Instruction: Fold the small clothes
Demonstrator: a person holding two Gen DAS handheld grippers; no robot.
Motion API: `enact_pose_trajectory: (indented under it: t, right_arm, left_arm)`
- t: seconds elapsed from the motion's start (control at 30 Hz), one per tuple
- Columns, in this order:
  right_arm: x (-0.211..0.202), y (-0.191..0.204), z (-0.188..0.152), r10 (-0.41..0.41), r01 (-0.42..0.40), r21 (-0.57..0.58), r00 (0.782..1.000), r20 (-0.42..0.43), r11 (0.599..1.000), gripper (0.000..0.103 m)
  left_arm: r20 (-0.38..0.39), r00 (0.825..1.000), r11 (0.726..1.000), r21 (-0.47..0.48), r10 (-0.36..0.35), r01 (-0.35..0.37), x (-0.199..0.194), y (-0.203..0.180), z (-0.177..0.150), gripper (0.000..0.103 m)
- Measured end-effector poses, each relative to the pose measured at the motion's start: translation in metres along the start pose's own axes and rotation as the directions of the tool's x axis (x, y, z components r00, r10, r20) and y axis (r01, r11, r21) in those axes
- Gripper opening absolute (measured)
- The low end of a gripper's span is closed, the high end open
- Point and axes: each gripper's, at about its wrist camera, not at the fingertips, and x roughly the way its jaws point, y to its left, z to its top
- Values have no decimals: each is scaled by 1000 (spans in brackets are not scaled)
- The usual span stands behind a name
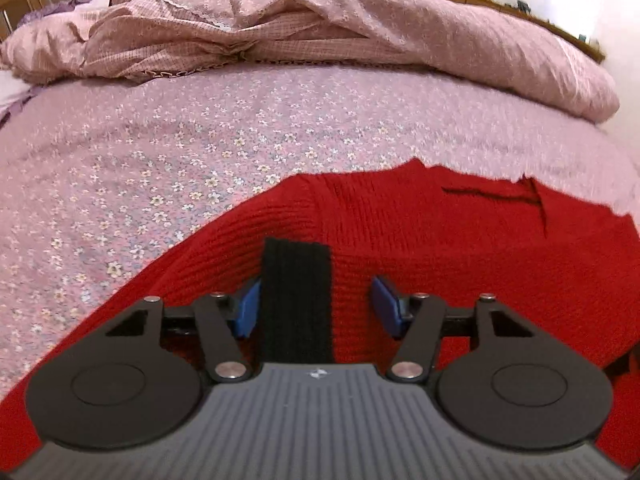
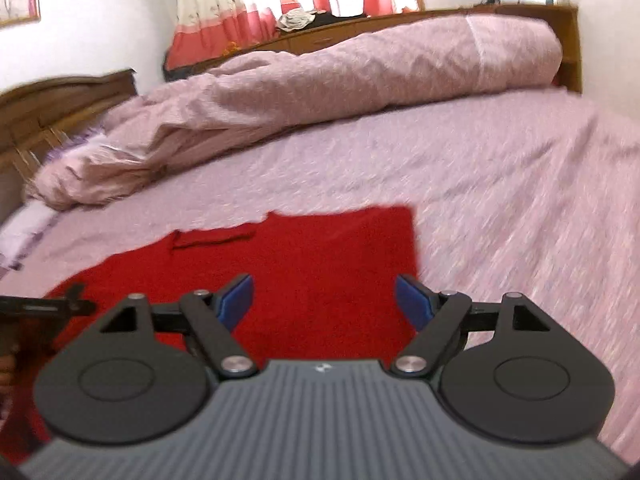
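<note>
A red knitted garment (image 1: 400, 240) lies spread flat on the pink flowered bedsheet (image 1: 160, 152). It has a black ribbed strip (image 1: 296, 332) and a thin dark mark near its far edge. My left gripper (image 1: 316, 306) hovers low over the garment, open. The black strip lies between its blue pads (image 1: 386, 306), close by the left one and well apart from the right one. In the right wrist view, the red garment (image 2: 320, 248) shows a straight right edge. My right gripper (image 2: 326, 300) stands open above that edge, nothing between its fingers.
A rolled pink duvet (image 2: 340, 80) runs along the far side of the bed. A wooden headboard (image 2: 60, 96) is at the left, with a wooden ledge and red-and-white curtains (image 2: 224, 8) behind. Bare sheet (image 2: 520, 200) stretches to the right of the garment.
</note>
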Motion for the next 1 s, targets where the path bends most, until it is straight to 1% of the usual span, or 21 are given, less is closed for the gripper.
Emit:
enact_pose_trajectory:
  t: [0.03, 0.07, 0.1, 0.13, 0.2, 0.23, 0.3, 0.33, 0.37, 0.4, 0.43, 0.47, 0.57, 0.63, 0.7, 0.73, 0.8, 0.87, 0.9, 0.93, 1.0]
  right_arm:
    - [8, -4, 4, -18, 18, -5, 1000, -9, 1000, 79]
    - [15, -8, 6, -31, 31, 0, 999, -19, 1000, 79]
    - [22, -13, 7, -42, 42, 9, 999, -32, 999, 79]
    - [29, -17, 8, -49, 50, 19, 998, -46, 999, 79]
    - [41, -25, 8, -58, 61, 40, 996, -67, 997, 79]
    - [46, -29, 7, -54, 59, 54, 996, -75, 997, 79]
    - [51, -33, 5, -20, 26, 72, 997, -77, 997, 79]
    - [53, -33, 4, 9, -4, 73, 997, -72, 997, 76]
    - [54, -31, 3, 28, -23, 63, 997, -69, 998, 53]
    - [54, -29, 3, 30, -27, 55, 998, -64, 998, 28]
    - [51, -28, 3, 30, -28, 50, 999, -36, 998, 23]
    - [47, -28, 4, 26, -25, 55, 1000, -11, 998, 17]
    - [40, -30, 6, -41, 36, 78, 998, 57, 996, 17]
    - [45, -33, 5, -77, 73, 86, 996, 51, 994, 17]
    - [54, -37, 0, -96, 94, 87, 995, 19, 992, 17]
    - [57, -37, -3, -105, 103, 87, 994, 11, 991, 17]
    - [59, -38, -3, -105, 104, 94, 994, 5, 990, 20]
    - [60, -37, -3, -112, 111, 94, 994, 2, 989, 24]
    - [61, -38, -3, -111, 110, 98, 994, 0, 989, 25]
    - [61, -39, -2, -113, 112, 104, 994, -1, 988, 27]
    - [58, -40, -1, -118, 118, 111, 993, -7, 987, 33]
  left_arm:
    - [1, 1000, 1000, -7, -1, 1, 0, 0, 1, 52]
    - [5, 1000, 1000, -9, -5, 5, -1, 0, 1, 46]
    - [12, 1000, 1000, -12, -18, 19, -3, 1, 1, 33]
    - [17, 1000, 999, -17, -26, 26, -4, 1, 1, 26]
    - [29, 999, 999, -23, -29, 30, -9, 2, 2, 18]
    - [46, 998, 998, -27, -53, 54, -13, 2, 3, 16]
    - [78, 995, 998, -23, -59, 61, -20, -1, 6, 15]
    - [103, 993, 998, -10, -56, 58, -23, -4, 10, 15]
    - [120, 991, 998, -3, -56, 57, -25, -7, 12, 15]
    - [137, 989, 998, 3, -58, 58, -26, -9, 16, 15]
    - [151, 987, 998, 12, -55, 54, -26, -12, 21, 15]
    - [160, 986, 998, 23, -53, 50, -24, -15, 25, 15]
    - [172, 984, 998, 49, -35, 27, -10, -21, 35, 15]
    - [129, 991, 998, 56, -26, 19, 10, -25, 39, 16]
    - [70, 998, 997, 72, 5, -10, 31, -27, 39, 18]
    - [53, 998, 996, 80, 22, -26, 38, -28, 37, 22]
    - [70, 997, 994, 100, 44, -51, 42, -30, 34, 28]
    - [79, 995, 991, 110, 64, -73, 39, -31, 33, 38]
    - [82, 993, 990, 112, 81, -90, 36, -30, 33, 48]
    - [87, 991, 987, 115, 104, -113, 33, -29, 32, 55]
    - [104, 985, 981, 124, 138, -150, 25, -27, 33, 59]
